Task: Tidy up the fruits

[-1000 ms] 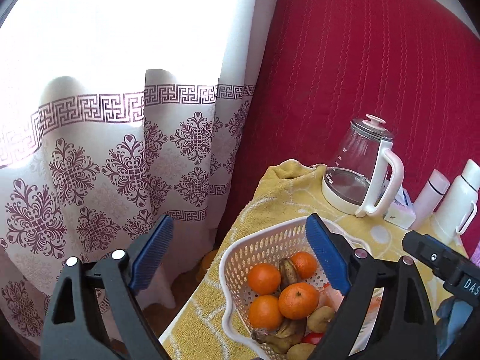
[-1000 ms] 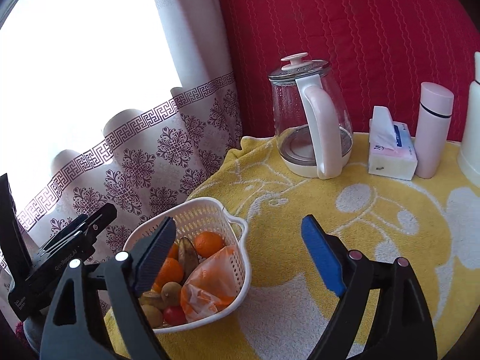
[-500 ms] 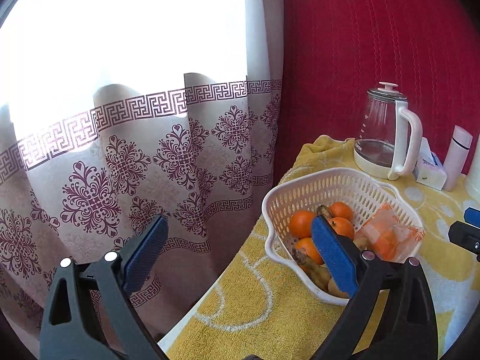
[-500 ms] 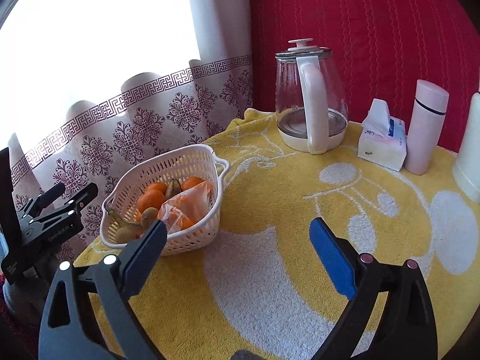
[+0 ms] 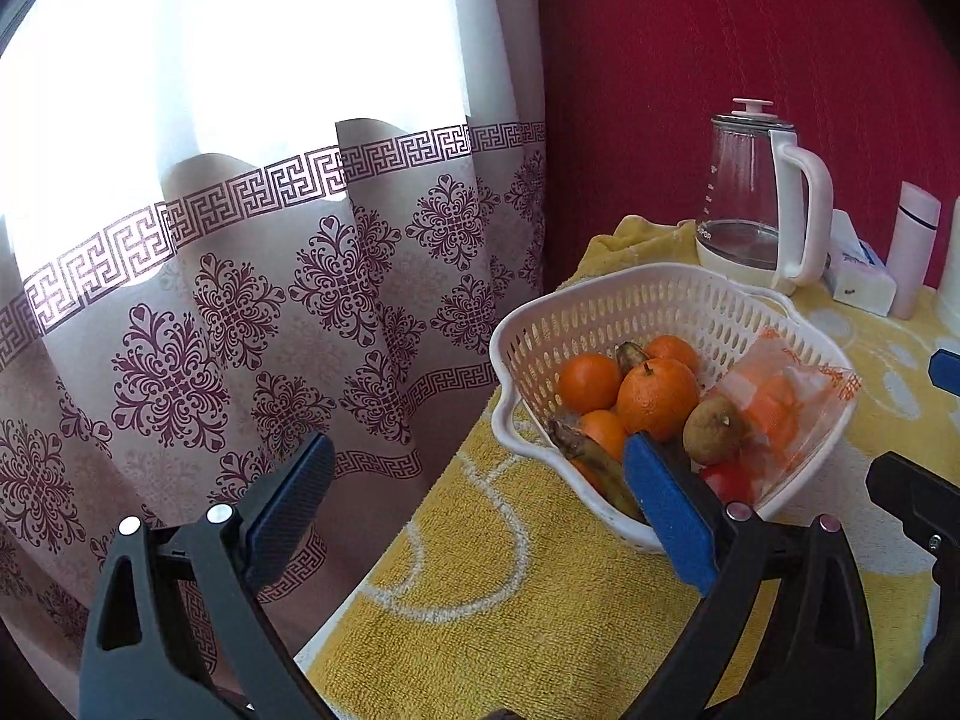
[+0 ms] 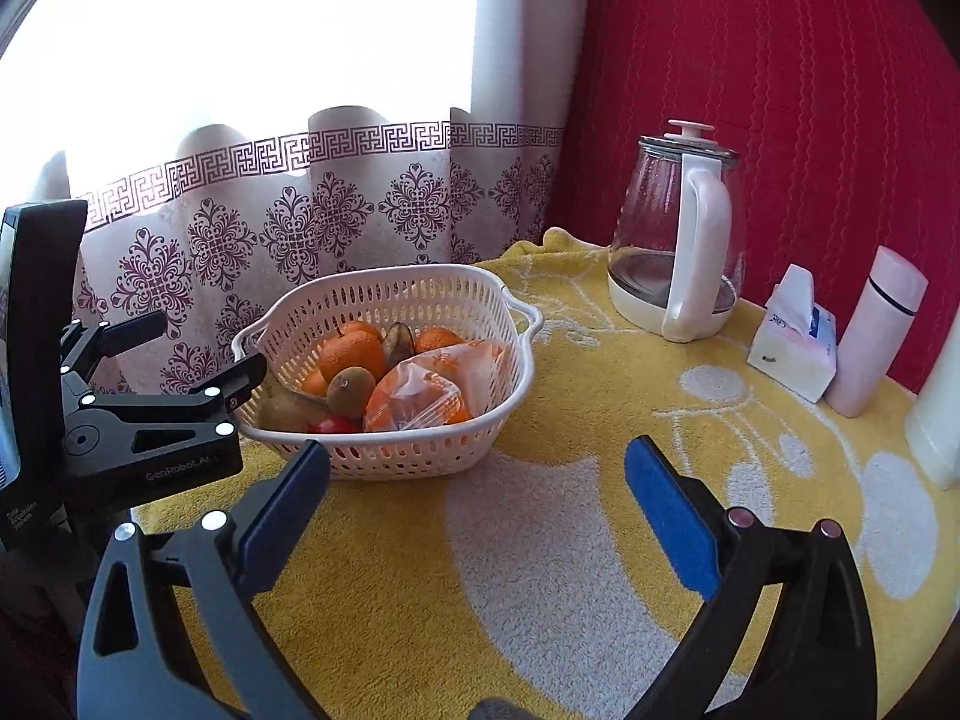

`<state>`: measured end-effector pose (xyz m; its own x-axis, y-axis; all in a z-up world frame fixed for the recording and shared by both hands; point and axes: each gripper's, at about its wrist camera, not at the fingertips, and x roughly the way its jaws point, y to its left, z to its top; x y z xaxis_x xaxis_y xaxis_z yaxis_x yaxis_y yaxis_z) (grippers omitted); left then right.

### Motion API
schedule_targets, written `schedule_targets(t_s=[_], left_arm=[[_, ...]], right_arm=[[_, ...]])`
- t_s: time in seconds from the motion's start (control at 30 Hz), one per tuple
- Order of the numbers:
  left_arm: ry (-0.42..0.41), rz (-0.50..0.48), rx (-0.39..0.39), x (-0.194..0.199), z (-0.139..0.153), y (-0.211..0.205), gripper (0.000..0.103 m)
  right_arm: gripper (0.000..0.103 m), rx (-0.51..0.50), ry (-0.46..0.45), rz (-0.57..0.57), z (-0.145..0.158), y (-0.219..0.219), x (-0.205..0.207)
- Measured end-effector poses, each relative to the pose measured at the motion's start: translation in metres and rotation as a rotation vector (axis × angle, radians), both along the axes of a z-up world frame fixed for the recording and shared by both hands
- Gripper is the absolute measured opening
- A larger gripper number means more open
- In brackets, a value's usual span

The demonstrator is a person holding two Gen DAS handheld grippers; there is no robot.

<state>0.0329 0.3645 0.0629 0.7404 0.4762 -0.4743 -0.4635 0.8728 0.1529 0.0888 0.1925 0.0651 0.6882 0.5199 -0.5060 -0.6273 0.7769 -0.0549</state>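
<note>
Both grippers are spread wide and carry nothing: the left gripper (image 5: 474, 498) hangs at the counter's near-left corner with 1 blue pad over the curtain (image 5: 252, 312) side and the other overlapping the white plastic basket (image 5: 606, 306), while the right gripper (image 6: 477, 495) hovers above bare yellow towel (image 6: 540, 570) just in front of that basket (image 6: 420, 456). All the fruit sits piled inside it: several mandarins (image 6: 351, 354), a kiwi (image 6: 351, 387), a darkened banana (image 5: 591, 462), something red at the bottom, plus a crinkly bag of orange pieces (image 6: 426, 390) leaning on the right wall. The basket stands near the counter's left edge, so a sideways nudge from the left gripper could likely tip or slide it off toward the curtain. Round mandarins stacked loosely may roll out once 1 is lifted. The slippery bag could snag a pad. A wide right-hand swing risks the glass kettle (image 6: 678, 252), tissue box (image 6: 792, 342) and pink flask (image 6: 876, 330) behind.
</note>
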Motion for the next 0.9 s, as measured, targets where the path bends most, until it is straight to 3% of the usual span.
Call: schedule_targets(t_s=[0.27,0.63,0.9], left_arm=[[-0.004,-0.01,0.037,-0.001,0.0,-0.009,0.099],[-0.024,-0.028,0.098,-0.004,0.002,-0.022,0.099],[-0.026,-0.044,0.123,-0.005,0.002,-0.029,0.1]], right_arm=[[0.098,-0.026,-0.022,0.003,-0.001,0.004,-0.003],[0.098,-0.077,0.041,0.072,-0.012,0.015,-0.003],[0.098,-0.085,0.032,0.064,-0.014,0.015,-0.005]])
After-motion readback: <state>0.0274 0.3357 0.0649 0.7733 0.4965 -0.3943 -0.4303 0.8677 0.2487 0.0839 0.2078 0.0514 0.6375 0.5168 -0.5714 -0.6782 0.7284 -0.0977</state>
